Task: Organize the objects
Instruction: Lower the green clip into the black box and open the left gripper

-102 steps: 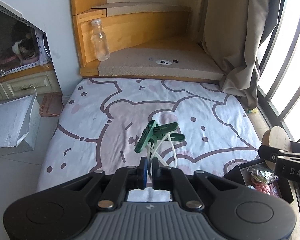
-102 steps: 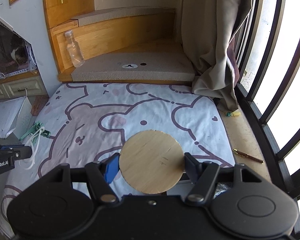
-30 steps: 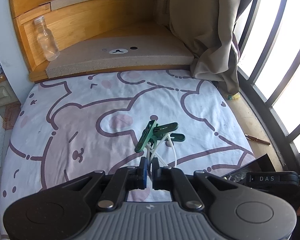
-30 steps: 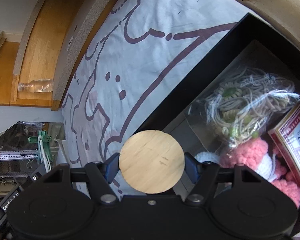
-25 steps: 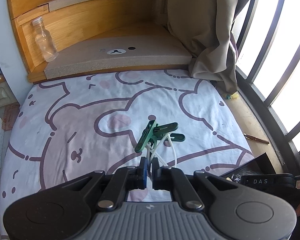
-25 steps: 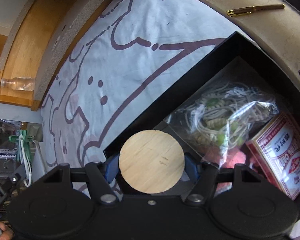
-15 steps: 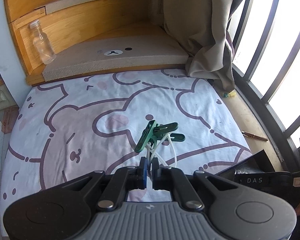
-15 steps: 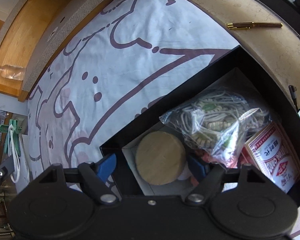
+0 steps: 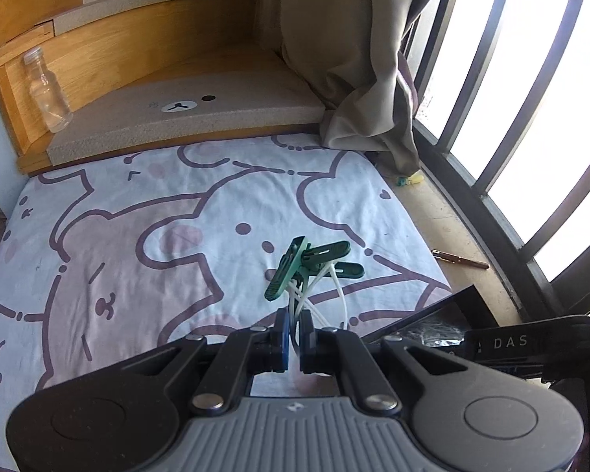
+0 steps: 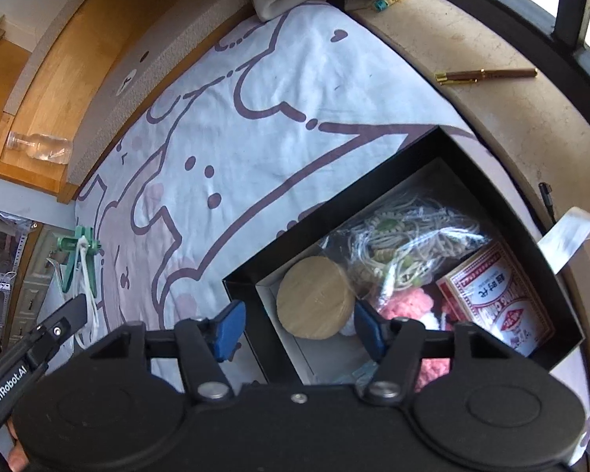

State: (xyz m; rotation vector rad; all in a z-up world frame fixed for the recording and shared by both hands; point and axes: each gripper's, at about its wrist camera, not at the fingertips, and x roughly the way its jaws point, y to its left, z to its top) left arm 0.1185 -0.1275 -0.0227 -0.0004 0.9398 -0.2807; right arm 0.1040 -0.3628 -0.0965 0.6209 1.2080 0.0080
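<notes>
Half a second ago the wooden disc (image 10: 314, 303) already lay loose in the black box (image 10: 413, 149); a second ago the right gripper (image 10: 299, 328) pinched it, and now the gripper sits higher above the box.

Left wrist view: the left gripper (image 9: 294, 334) is pressed together on white cords (image 9: 314, 295), from which a bunch of green clips (image 9: 306, 263) hangs above the bear-print sheet (image 9: 137, 216). A clear bottle (image 9: 47, 96) stands on the wooden step at far left. A curtain (image 9: 354, 59) hangs by the window bars, and a brown pen (image 9: 460, 258) lies on the ledge. The box corner (image 9: 444, 314) shows at lower right, beside the right gripper's arm.

Right wrist view: the right gripper's jaws are closing with nothing pressed between the blue pads (image 10: 228, 328); the disc lies below them, in the box's near-left corner. Beside the disc are a bag of cord (image 10: 401, 244), pink yarn (image 10: 409, 303) and a red card pack (image 10: 495, 299). The clips show at far left, off the sheet's edge.
</notes>
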